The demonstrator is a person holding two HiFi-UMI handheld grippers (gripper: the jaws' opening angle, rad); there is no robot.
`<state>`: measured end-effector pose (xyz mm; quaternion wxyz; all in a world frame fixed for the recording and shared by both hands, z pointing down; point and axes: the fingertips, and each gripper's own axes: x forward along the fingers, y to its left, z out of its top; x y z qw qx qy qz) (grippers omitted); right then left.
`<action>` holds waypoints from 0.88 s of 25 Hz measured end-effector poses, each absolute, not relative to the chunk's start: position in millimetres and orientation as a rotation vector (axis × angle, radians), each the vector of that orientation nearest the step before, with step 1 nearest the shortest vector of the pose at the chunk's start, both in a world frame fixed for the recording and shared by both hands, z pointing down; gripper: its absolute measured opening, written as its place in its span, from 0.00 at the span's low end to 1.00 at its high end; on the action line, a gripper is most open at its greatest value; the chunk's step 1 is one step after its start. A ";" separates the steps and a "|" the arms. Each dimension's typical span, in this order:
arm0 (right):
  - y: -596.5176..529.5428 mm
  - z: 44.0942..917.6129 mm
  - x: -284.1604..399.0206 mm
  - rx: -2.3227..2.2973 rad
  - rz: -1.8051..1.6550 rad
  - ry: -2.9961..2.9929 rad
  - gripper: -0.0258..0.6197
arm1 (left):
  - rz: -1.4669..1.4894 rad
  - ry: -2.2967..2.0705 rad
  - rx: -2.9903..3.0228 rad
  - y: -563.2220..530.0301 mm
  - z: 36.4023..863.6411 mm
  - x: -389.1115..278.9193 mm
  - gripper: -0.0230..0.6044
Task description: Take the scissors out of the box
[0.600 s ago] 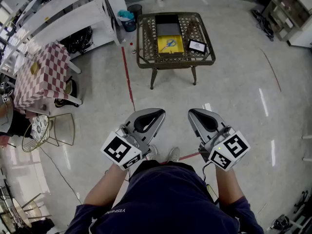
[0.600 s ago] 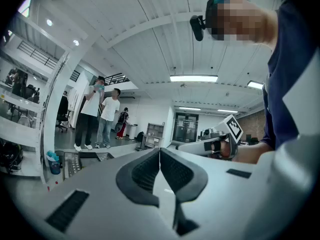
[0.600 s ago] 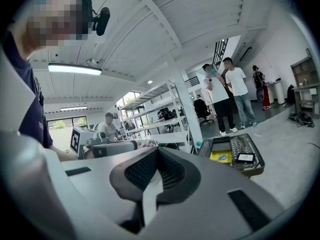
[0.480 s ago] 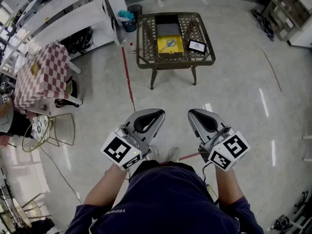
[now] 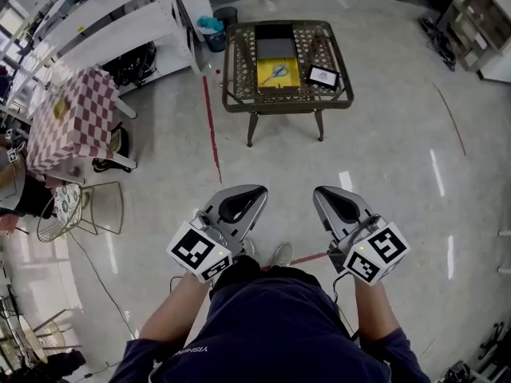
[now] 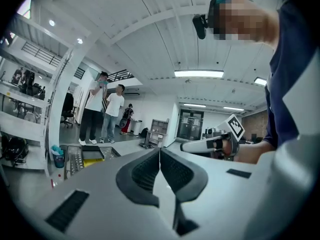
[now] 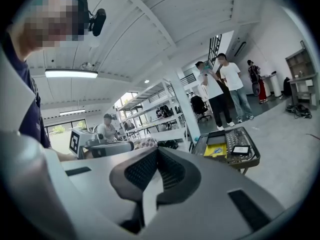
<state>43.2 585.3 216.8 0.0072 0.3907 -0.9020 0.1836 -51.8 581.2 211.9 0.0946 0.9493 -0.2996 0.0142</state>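
Floor (image 5: pixel 383 158): pale and glossy, with a red line (image 5: pixel 211 126) running past the counter's left side.

Shelves (image 5: pixel 104 30): white, standing at the far left. A checked table (image 5: pixel 68 122) is sitting below them in the head view.

Counter (image 5: pixel 287 104): a small metal lattice top on legs, standing well apart from the person, ahead of both grippers.

Person: standing, holding a gripper in each hand close to the body, with both pointing toward the counter.

Left gripper (image 5: pixel 257 191): its fingers (image 6: pixel 145 171) are pressing together, pad against pad, with nothing between them.

Right gripper (image 5: pixel 318 191): its fingers (image 7: pixel 142 171) are meeting the same way and carrying nothing. The two grippers are hanging side by side, apart from each other.

Box (image 5: pixel 289 80): lying mid-counter, running from the far edge to the near edge. The far half is showing dark and the near half yellow.

Bin (image 5: pixel 211 34): standing on the floor just beside the counter's far left corner.

Black frame (image 5: pixel 323 75): lying toward the near right corner, just beside the box.

Scissors (image 5: pixel 277 72): blue-handled, lying flat in the box's yellow half. Neither gripper is touching them.
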 end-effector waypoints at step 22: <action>490.8 229.5 44.2 1.205 0.594 -2.789 0.06 | 0.022 -0.885 2.789 485.3 226.8 -49.8 0.08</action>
